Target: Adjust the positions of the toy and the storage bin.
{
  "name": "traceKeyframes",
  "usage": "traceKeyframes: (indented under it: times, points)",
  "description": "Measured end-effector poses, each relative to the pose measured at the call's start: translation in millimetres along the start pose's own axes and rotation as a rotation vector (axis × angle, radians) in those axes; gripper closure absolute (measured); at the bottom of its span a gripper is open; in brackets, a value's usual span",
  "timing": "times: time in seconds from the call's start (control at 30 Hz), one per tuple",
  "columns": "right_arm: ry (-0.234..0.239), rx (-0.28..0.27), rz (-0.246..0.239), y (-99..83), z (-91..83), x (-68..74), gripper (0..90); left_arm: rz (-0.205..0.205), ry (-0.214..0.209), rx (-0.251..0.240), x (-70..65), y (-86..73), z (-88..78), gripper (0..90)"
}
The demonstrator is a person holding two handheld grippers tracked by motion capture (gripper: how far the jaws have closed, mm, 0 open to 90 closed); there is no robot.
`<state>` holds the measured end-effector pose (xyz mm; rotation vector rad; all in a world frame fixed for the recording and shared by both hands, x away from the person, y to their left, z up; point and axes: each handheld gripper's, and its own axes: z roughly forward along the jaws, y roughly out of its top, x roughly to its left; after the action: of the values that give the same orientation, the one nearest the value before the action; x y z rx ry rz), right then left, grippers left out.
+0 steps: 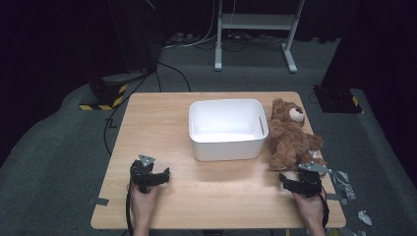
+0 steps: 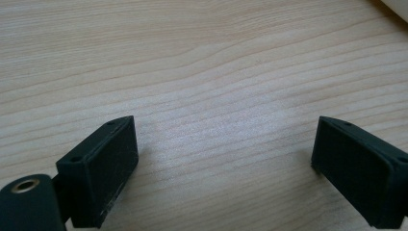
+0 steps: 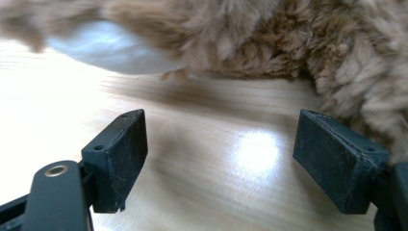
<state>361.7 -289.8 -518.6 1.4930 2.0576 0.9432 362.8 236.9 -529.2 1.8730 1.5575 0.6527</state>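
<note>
**Two grippers spread and empty; the bear not yet taken**

Two grippers rest near the person's edge of the wooden table (image 1: 162, 105), and the white bin (image 1: 226, 129) serves as the landmark here. The teddy bear (image 1: 290, 135) sits just right of the bin, touching or nearly touching its right wall, slumped with its head toward the far edge. Its place beside the open, empty bin suggests the bear is staged for loading, though that is a judgement only.

The right gripper (image 1: 300, 184) lies in front of the bear and to the near right of the bin, aimed at the bear's lower body. In the right gripper view its jaws stand wide apart with bare table between them. The bear's fur (image 3: 288, 43) lies just beyond the fingertips (image 3: 120, 159); the fur at the picture's right edge appears to brush the outer side of one finger, but the close, blurred view does not settle contact. Nothing is pinched. The wide spread fits an approach to a bulky, soft thing.

The left gripper (image 1: 152, 175) sits to the near left of the bin, well apart from the bear. Its jaws are likewise spread over bare wood, holding nothing, apparently waiting.
</note>
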Motion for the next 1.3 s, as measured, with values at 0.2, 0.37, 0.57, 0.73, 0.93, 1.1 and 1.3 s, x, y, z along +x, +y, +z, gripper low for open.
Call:
traceKeyframes:
  times: [0.2,0.37,0.57,0.73,0.93,1.1,1.3]
  points:
    - [0.032,-0.031,0.03,-3.5,-19.1,-3.7,17.5,0.0,0.0,0.0,0.0,0.0,0.0,8.9]
    - [0.039,-0.055,0.05,2.3,-32.2,-5.2,14.7,0.0,0.0,0.0,0.0,0.0,0.0,8.9]
    - [0.062,-0.118,0.1,20.7,-41.6,-14.6,13.1,0.0,0.0,0.0,0.0,0.0,0.0,8.9]
    - [0.053,-0.143,0.087,38.9,-51.4,-19.1,12.8,0.0,0.0,0.0,-0.1,0.0,0.0,8.9]
    - [0.049,-0.146,0.086,57.2,-48.6,-27.7,11.1,0.0,0.001,0.0,-0.1,0.0,0.0,8.9]
    - [0.049,-0.126,0.107,72.2,-41.1,-34.9,10.8,-0.001,0.001,0.0,-0.1,0.0,0.0,8.9]
    - [0.03,-0.105,0.112,92.9,-34.1,-40.8,10.8,0.0,0.001,0.0,-0.1,0.0,0.0,8.9]
